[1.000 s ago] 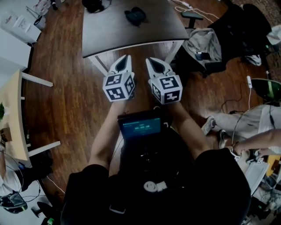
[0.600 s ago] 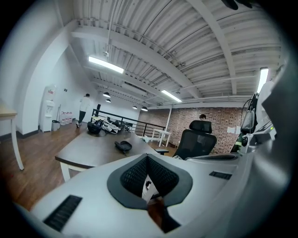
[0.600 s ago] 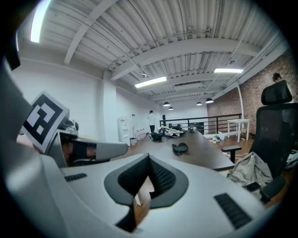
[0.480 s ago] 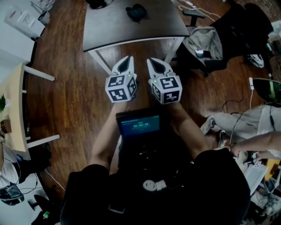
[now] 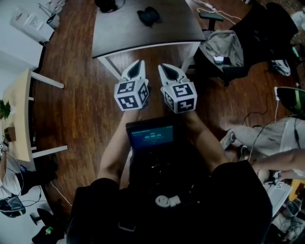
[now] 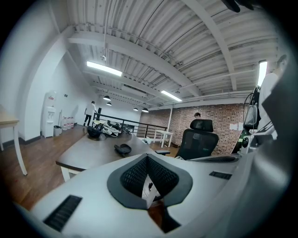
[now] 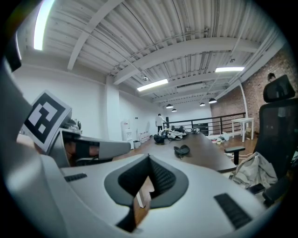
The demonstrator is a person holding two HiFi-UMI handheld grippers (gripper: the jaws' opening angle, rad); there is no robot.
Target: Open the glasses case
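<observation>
The glasses case [image 5: 148, 15] is a dark, closed shape lying on the grey table [image 5: 143, 35], far ahead of both grippers. It also shows small in the left gripper view as the case [image 6: 123, 149] and in the right gripper view as the case [image 7: 182, 149]. My left gripper [image 5: 137, 64] and right gripper [image 5: 164, 66] hang side by side over the wooden floor, just short of the table's near edge. Both point toward the table, level with each other. The left gripper [image 6: 147, 156] and the right gripper [image 7: 149, 157] are shut with nothing between the pads.
A black bag [image 5: 106, 5] lies at the table's far end. An office chair draped with a jacket [image 5: 224, 47] stands right of the table. A light wooden side table [image 5: 19, 119] is at the left. Another person's legs [image 5: 267, 138] and cables are at the right.
The view has drifted a little, with the side table at the left sliding right in the picture. Both grippers stay side by side and shut.
</observation>
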